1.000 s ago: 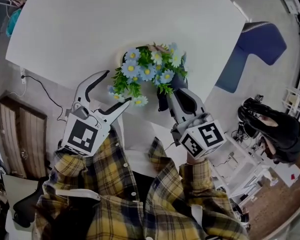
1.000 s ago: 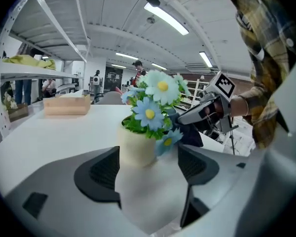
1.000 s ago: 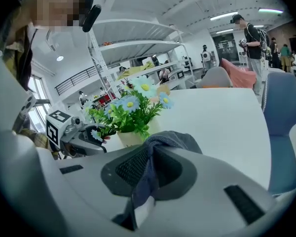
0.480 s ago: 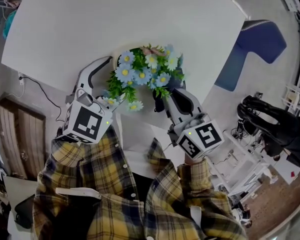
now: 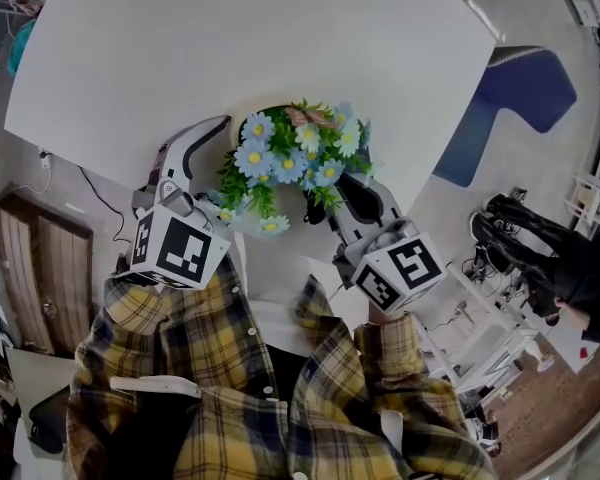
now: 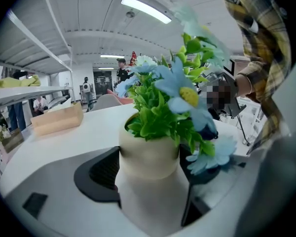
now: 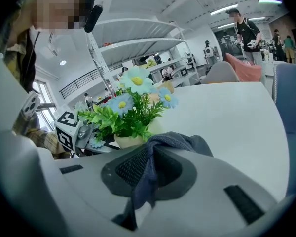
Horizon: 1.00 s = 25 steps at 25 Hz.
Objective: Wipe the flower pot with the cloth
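**Pot boxed in on the left, cloth clamped on the right**

So the flower pot stands upright on the white table, close to the edge nearest the person. It's a cream pot stuffed with blue and white flowers and green leaves.

The left gripper has its jaws spread about as wide as they go, one on each side of the pot. In the left gripper view the pot fills the gap between them, with both dark pads just beside its walls. It looks like straddling rather than squeezing.

The right gripper is clamped down on the cloth, a dark blue-grey rag pinched between the pads, with the loose end bunched up over the top of the jaws. From the head view that gripper sits at the pot's right side, tucked under the overhanging blooms (can't tell if the cloth actually touches the pot). In the right gripper view the pot shows just past the bunched cloth.
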Motion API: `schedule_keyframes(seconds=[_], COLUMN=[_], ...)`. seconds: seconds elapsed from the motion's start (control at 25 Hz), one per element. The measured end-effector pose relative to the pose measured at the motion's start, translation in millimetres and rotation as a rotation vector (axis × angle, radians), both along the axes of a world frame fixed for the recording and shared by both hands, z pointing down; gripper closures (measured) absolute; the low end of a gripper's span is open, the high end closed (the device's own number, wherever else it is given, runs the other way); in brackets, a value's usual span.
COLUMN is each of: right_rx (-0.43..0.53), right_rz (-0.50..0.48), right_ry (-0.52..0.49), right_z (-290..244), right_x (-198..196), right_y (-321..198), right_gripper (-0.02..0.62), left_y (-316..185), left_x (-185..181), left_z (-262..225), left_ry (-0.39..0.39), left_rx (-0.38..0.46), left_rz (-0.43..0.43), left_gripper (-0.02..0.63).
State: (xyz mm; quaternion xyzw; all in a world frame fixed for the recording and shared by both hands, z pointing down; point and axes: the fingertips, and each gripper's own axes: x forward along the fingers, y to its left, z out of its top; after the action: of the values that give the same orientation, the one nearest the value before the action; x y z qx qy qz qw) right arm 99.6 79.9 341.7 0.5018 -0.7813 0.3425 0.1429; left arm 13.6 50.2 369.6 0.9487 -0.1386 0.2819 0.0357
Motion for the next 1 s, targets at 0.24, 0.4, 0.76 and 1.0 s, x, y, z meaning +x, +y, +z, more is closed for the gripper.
schedule_keyframes(seconds=[0.24, 0.4, 0.76, 1.0], right_rx=[-0.006, -0.014, -0.022, -0.022], right_rz=[-0.015, -0.048, -0.116, -0.144], right_ry=[-0.013, -0.031, -0.087, -0.119], right_z=[4.1, 4.1, 5.3, 1.3], right_x=[-0.9, 1.1, 3.7, 7.0], right_y=[-8.8, -15.8, -29.1, -41.6], right_gripper=[0.566, 0.566, 0.566, 0.566], left_y=[0.6, -0.7, -3.4, -6.1], left_x=[-1.6, -1.7, -4.5, -6.0], left_z=[1.2, -0.1, 2.4, 1.2], left_ry=[-0.001, -0.009, -0.022, -0.039], left_rx=[0.000, 0.000, 0.000, -0.002], left_rz=[0.011, 0.029, 0.113, 0.187], left_gripper=[0.230, 0.230, 0.230, 0.230])
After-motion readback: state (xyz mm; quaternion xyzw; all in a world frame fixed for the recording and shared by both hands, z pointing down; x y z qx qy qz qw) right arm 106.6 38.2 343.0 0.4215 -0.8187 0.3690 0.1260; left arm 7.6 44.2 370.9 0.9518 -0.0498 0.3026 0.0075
